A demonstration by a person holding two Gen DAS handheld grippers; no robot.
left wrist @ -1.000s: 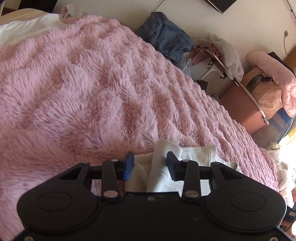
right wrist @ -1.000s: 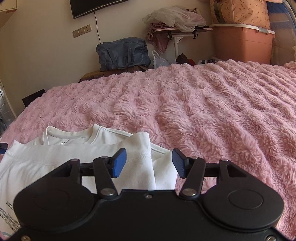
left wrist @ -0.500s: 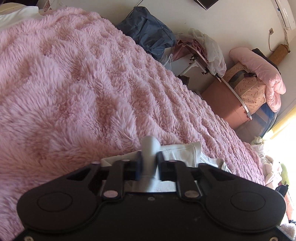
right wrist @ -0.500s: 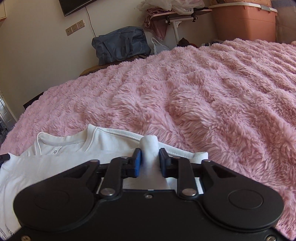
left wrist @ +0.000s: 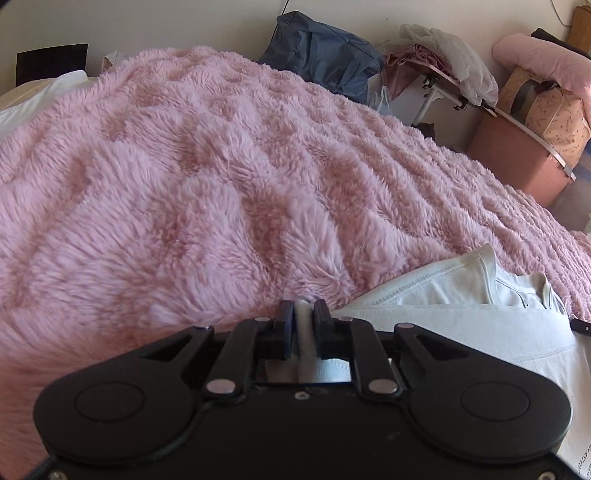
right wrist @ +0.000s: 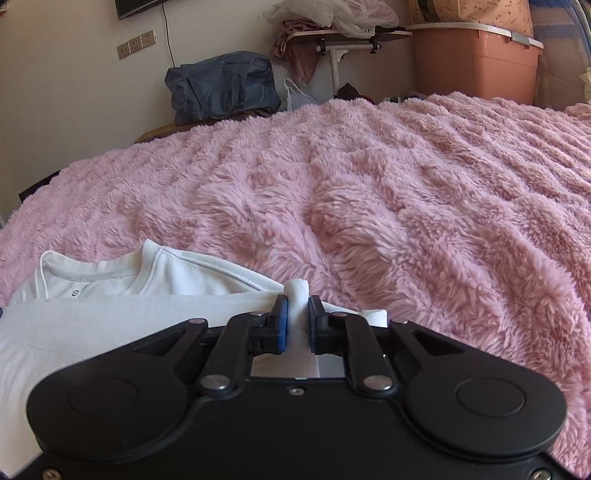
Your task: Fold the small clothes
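Note:
A small white T-shirt [right wrist: 110, 317] lies partly folded on a fluffy pink blanket [right wrist: 369, 206], its collar at the far left of the right wrist view. My right gripper [right wrist: 296, 314] is shut on a pinched fold at the shirt's right edge. In the left wrist view the shirt [left wrist: 461, 317] spreads to the right over the blanket [left wrist: 221, 184]. My left gripper [left wrist: 303, 317] is shut on a thin fold at the shirt's left edge. Both hold the cloth low, near the blanket.
Beyond the bed's far edge are a dark blue bag [right wrist: 221, 88], a small table piled with clothes [right wrist: 332, 33] and a pink storage bin [right wrist: 476, 62]. A white pillow [left wrist: 37, 99] lies at the far left of the bed.
Both grippers went from open to shut on the shirt's edges a second ago. Since then they have moved with the cloth, and more of the shirt shows at the right in the left wrist view.

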